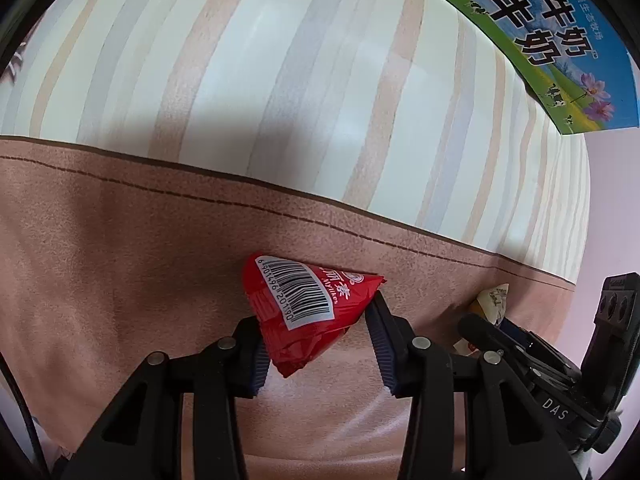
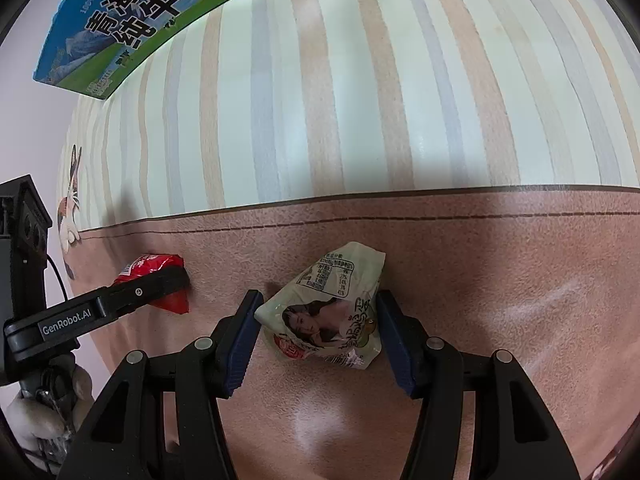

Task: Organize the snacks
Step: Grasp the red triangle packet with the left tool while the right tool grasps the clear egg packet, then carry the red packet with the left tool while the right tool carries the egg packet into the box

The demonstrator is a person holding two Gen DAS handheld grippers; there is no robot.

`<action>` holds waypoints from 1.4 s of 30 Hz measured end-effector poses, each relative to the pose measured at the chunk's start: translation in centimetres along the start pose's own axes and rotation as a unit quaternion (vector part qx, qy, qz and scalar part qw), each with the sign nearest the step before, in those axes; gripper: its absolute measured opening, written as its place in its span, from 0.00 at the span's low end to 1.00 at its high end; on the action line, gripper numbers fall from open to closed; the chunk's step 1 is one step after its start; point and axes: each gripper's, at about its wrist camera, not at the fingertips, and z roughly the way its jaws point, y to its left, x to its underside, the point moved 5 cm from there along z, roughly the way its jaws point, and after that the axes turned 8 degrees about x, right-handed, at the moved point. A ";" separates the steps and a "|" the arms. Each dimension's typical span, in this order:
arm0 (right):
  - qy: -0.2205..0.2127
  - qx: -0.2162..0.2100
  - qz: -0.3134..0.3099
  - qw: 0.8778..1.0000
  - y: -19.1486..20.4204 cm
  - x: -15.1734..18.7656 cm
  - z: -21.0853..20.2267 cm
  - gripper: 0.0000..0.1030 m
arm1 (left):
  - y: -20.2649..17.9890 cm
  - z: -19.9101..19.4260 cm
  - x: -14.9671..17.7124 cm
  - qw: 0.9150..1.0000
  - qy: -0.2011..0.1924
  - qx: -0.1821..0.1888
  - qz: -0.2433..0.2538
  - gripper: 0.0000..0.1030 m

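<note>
**Two grippers, each closed on one snack packet over the tablecloth**

Your left gripper [image 1: 316,338] points steeply down at the brown band of the tablecloth [image 1: 120,264]. Its two fingers are closed about as far as they go, and the red packet [image 1: 308,304] sits pinched between the ribbed pads: the left pad presses its lower left edge, the right pad meets its pointed right corner. The red packet is crumpled and roughly triangular, with a white barcode label facing the camera and white lettering beside it.

Your right gripper [image 2: 320,328] also points steeply down, just beside the left one; from its own camera the left gripper's black finger crosses the red packet at the left. The right fingers stand partly apart and hold the pale packet [image 2: 332,304], one blue pad against each side. That packet is cream-green, puffy, printed with a portrait, green script and a nutrition table near its top.

Both packets are on or just over the brown band; whether they touch it cannot be told. A blue-and-green milk carton box [image 2: 132,20] lies on the striped part beyond.
</note>
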 end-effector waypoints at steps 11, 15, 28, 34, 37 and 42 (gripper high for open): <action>-0.009 0.005 0.002 1.000 0.0 0.2 -0.1 0.58 | -0.4 -0.8 0.9 1.000 -0.007 -0.013 0.005 0.39; -0.022 0.009 -0.001 1.000 0.0 0.5 -0.8 0.58 | -1.0 -1.9 1.2 1.000 -0.014 -0.013 0.011 0.39; -0.086 -0.041 -0.009 0.995 0.8 -1.3 -8.8 0.58 | -7.7 -9.6 0.2 0.996 -0.048 0.060 0.049 0.39; -0.164 -0.070 -0.033 0.983 2.8 -6.0 -17.4 0.58 | -13.2 -15.2 -3.8 0.987 -0.088 0.086 0.107 0.39; -0.201 -0.070 -0.044 0.976 3.5 -9.1 -21.2 0.58 | -15.6 -17.5 -6.9 0.981 -0.114 0.075 0.137 0.39; -0.231 -0.041 -0.055 0.970 3.5 -14.6 -23.9 0.58 | -17.5 -18.9 -12.3 0.978 -0.132 0.047 0.156 0.39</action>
